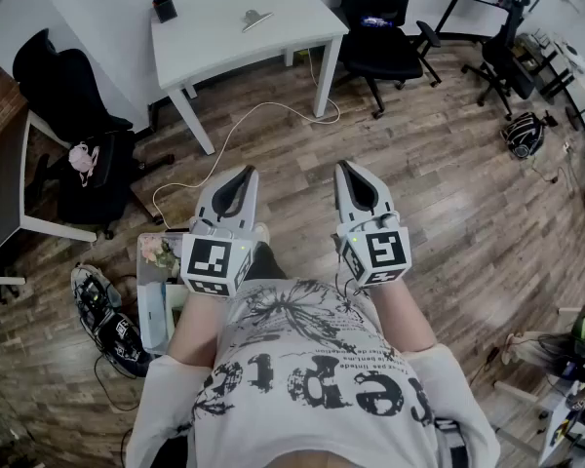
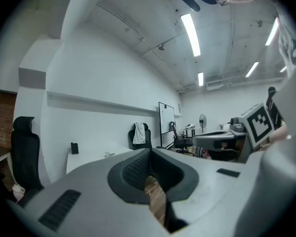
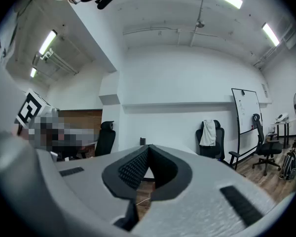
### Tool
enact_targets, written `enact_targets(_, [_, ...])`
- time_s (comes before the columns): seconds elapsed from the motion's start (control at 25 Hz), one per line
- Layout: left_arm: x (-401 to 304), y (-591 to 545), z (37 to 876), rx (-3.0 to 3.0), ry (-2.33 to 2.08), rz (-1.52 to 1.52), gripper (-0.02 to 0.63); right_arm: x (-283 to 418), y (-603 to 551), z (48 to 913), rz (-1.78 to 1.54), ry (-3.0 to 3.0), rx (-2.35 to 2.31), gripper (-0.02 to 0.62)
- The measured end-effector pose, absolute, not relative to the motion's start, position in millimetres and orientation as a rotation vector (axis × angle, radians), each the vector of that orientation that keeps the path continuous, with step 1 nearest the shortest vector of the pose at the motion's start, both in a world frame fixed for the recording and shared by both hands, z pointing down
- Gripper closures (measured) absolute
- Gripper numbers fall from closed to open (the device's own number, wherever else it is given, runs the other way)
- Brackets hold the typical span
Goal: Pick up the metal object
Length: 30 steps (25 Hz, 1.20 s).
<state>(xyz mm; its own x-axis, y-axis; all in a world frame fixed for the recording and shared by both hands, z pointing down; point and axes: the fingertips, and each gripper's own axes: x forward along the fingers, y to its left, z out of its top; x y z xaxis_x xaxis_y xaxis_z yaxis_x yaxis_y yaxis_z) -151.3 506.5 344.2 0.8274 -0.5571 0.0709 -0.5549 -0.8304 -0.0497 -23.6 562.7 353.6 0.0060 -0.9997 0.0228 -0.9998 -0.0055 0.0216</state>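
The metal object [image 1: 256, 18], a small silvery piece, lies on the white table [image 1: 224, 42] across the room, with a small black box [image 1: 164, 7] to its left. Both grippers are held in front of the person's chest, far short of the table and pointing toward it. The left gripper [image 1: 242, 175] is shut with nothing between its jaws, and so is the right gripper [image 1: 349, 169]. In the left gripper view the metal object [image 2: 108, 154] shows faintly on the table [image 2: 89, 158] beyond the closed jaw tips [image 2: 150, 151]. In the right gripper view the closed jaws [image 3: 148, 147] hide most of the table.
Wooden floor lies between me and the table, with a white cable [image 1: 239, 125] looping across it. Black office chairs stand at the left [image 1: 73, 96] and beyond the table's right end [image 1: 385, 37]. A dark desk [image 1: 0, 193] and floor clutter [image 1: 102, 310] are at the left; a backpack [image 1: 524, 133] is at the right.
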Motion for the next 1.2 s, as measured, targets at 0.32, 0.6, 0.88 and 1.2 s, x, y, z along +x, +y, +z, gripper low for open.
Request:
enact_targets(0.32, [-136, 508, 348, -2.987, 0.867, -0.155, 0.595, -11, 565, 360, 0.034, -2.174, 2.231, 0.604])
enact_targets(0.6, [-122, 506, 351, -3.000, 0.849, -0.186, 0.595, 3, 566, 365, 0.100, -2.149, 2.280, 0.604])
enact_targets(0.88, [-115, 488, 363, -2.992, 0.839, -0.255, 0.595, 23, 548, 379, 0.205, -2.136, 2.309, 0.604])
enact_targets(1.2, [-87, 401, 364, -3.028, 0.800, -0.210, 0.595, 46, 462, 377, 0.215, -2.084, 2.347, 0.604])
